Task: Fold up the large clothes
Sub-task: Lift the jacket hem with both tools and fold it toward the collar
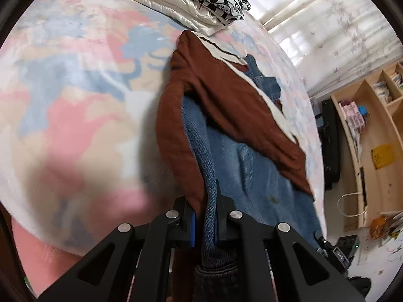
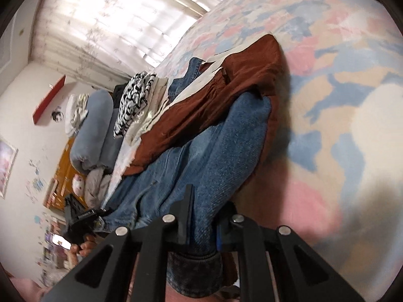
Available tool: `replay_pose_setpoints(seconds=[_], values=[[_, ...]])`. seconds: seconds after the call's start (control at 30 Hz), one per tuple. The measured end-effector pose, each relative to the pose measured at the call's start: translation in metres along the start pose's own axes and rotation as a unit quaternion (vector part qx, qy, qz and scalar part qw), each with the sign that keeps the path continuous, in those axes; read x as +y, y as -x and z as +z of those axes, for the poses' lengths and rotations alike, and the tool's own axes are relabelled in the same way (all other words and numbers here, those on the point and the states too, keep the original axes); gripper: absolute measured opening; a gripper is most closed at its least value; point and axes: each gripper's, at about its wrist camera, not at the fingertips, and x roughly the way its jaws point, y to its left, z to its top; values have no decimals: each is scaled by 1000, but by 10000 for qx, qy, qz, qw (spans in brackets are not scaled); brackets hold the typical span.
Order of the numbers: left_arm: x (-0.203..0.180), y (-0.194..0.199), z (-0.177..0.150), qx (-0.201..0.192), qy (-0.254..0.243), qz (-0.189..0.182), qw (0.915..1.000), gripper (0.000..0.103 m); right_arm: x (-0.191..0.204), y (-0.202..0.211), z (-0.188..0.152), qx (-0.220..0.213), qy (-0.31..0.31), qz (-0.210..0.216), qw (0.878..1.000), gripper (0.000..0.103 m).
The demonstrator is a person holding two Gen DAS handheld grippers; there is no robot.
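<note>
The left gripper (image 1: 205, 222) has its jaws clamped on a blue denim jacket (image 1: 252, 166), pinching a rolled edge of denim together with the brown lining (image 1: 226, 95). The right gripper (image 2: 202, 222) likewise grips a thick fold of the same jacket, the cloth bunched between its jaws. The jacket lies on a bed (image 1: 75, 75) covered in a pink, blue and cream patterned blanket, its brown lining turned up and stretching toward 12 o'clock in the left wrist view. Beyond it, at 12 o'clock, sits a stack of folded clothes (image 1: 201, 0), black-and-white print on cream. Wooden shelves (image 1: 372, 115) stand at 3 o'clock.
</note>
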Motion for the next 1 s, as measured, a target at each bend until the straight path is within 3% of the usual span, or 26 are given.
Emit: replay_pose_setpoints(seconds=[0.3, 0.57, 0.6, 0.67, 0.73, 0.77, 0.83, 0.9, 1.0], values=[[-16, -19, 57, -52, 433, -603, 9972, 7, 12, -14, 64, -291, -361, 558, 9974, 10], [-30, -85, 155, -205, 896, -762, 9929, 13, -4, -68, 152, -428, -1079, 681, 9909, 10], [-32, -92, 164, -219, 822, -759, 9935, 21, -12, -80, 166, -486, -1260, 723, 9882, 12], [-34, -111, 185, -215, 791, -830, 9932, 37, -25, -97, 185, -440, -1510, 692, 9851, 24], [-34, -123, 198, -143, 841, -886, 9924, 53, -35, -114, 202, -289, -1742, 681, 9819, 47], [-35, -126, 203, -165, 805, -830, 9932, 58, -37, -119, 208, -274, -1770, 695, 9814, 48], [-37, -125, 210, -350, 653, -532, 9958, 79, -33, -124, 215, -240, -1579, 664, 9849, 53], [-39, -124, 216, -456, 465, -354, 9972, 80, -22, -124, 220, -282, -1181, 425, 9917, 62], [-46, -129, 225, -468, -142, -8, 9988, 80, -13, -126, 226, -284, -631, 37, 9976, 64]])
